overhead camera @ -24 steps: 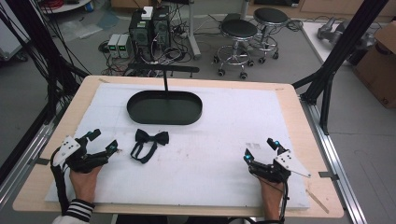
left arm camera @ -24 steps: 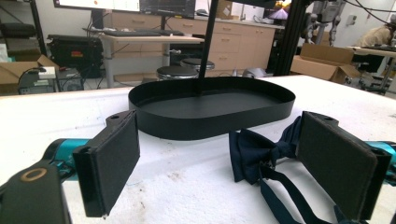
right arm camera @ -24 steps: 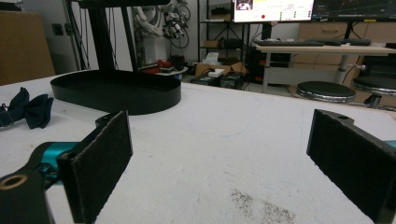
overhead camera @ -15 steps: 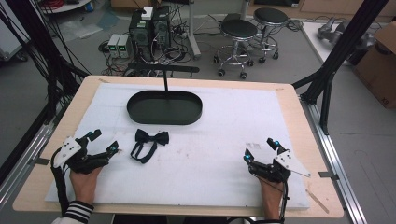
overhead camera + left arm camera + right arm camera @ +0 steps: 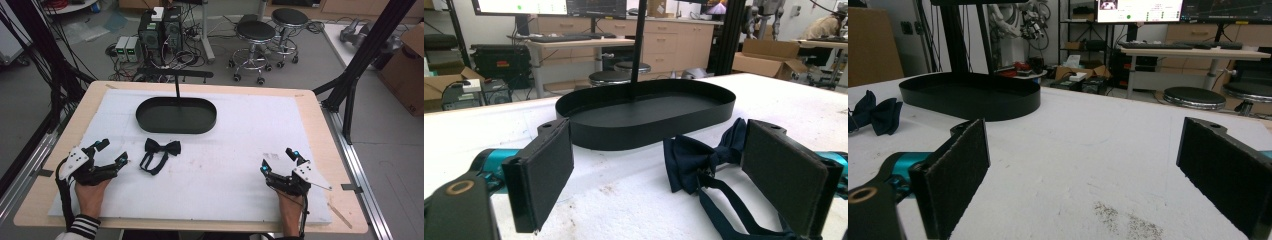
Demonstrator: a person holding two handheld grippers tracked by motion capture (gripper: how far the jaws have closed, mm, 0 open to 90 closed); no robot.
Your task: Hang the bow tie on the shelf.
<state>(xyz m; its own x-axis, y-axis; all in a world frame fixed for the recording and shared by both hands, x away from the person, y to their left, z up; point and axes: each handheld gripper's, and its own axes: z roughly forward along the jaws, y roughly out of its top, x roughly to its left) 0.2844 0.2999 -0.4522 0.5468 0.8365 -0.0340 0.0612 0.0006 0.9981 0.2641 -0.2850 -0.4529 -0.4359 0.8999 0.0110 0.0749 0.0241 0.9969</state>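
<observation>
A dark navy bow tie [image 5: 162, 148] with its strap looped toward me lies on the white mat, just in front of the black oval tray [image 5: 150, 117]. My left gripper [image 5: 111, 153] rests on the mat to the bow tie's left, open, with nothing between its pads. In the left gripper view the bow tie [image 5: 696, 160] lies just ahead, toward the right jaw, and the tray [image 5: 589, 137] stands behind it. My right gripper [image 5: 278, 161] rests open near the mat's front right, far from the bow tie [image 5: 875, 116], which shows at the left edge of its view.
A thin black post [image 5: 177, 89] rises from the tray's far side. The white mat [image 5: 240, 135] covers most of the wooden table [image 5: 45, 200]. Stools, computers and cables stand on the floor beyond the table. Black frame posts flank both sides.
</observation>
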